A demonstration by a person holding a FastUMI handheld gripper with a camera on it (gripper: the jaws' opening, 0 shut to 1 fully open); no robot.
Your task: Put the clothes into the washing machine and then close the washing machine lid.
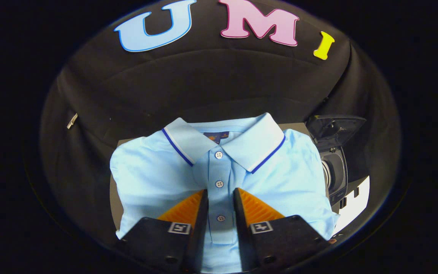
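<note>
Between the gripper (220,198) fingers, slightly parted, folded polo shirt (150,179) button strip, contact unclear, washing machine (335,167) beside shirt, lid (335,127) raised

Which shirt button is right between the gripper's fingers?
The lowest button of the shirt sits between the gripper fingers; the two others lie ahead, toward the collar.

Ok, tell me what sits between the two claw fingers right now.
In the gripper view, the claw is open over the light blue polo shirt; its button placket runs up the gap between the fingers.

Close above shirt (158,179), facing forward-down
</note>
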